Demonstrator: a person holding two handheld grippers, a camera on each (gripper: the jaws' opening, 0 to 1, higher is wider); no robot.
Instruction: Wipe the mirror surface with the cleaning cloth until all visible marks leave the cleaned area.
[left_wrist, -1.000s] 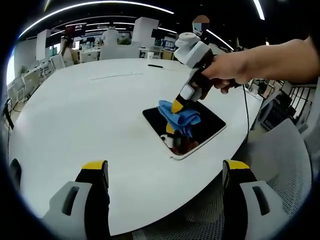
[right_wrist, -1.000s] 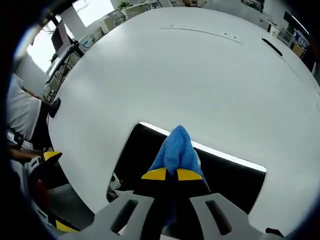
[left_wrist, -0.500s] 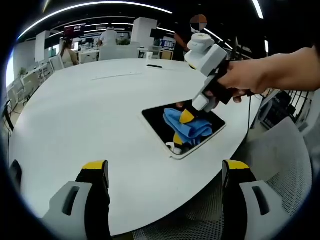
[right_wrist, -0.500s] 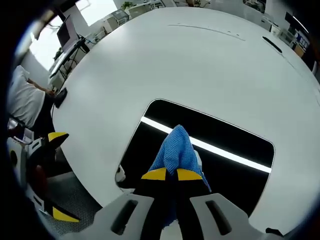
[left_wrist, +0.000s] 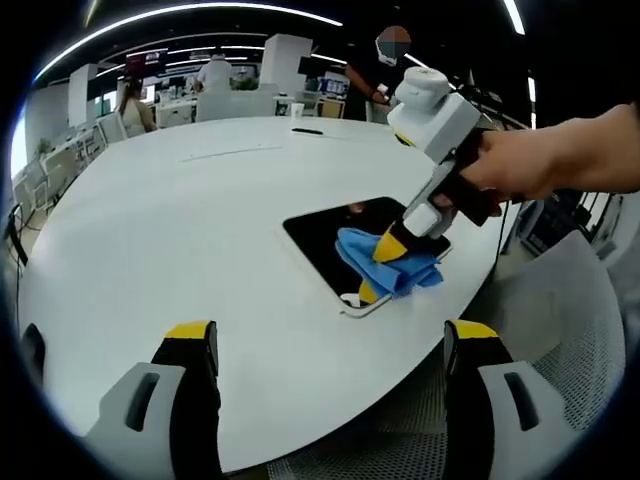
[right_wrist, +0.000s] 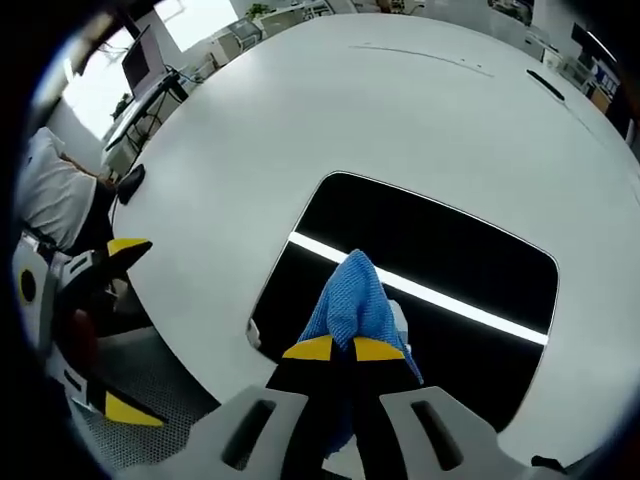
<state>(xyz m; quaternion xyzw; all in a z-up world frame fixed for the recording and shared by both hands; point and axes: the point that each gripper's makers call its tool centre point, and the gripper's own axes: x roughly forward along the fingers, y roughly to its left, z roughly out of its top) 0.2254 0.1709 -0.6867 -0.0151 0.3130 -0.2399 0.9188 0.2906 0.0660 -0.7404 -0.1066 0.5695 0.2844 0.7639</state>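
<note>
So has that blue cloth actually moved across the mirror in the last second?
Yes. In the left gripper view the blue cloth, pinched by the right gripper, has slid from the mirror's middle toward its near edge.

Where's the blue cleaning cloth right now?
The cleaning cloth is pinched in the right gripper, pressed on the mirror near its edge closest to the table's rim.

My left gripper (left_wrist: 330, 345) shows grey jaws with black inner faces and yellow tips at the frame's bottom. My right gripper (right_wrist: 345, 350), bottom centre, matches: grey arms, black fingers, yellow tips. No sleeve shows.
</note>
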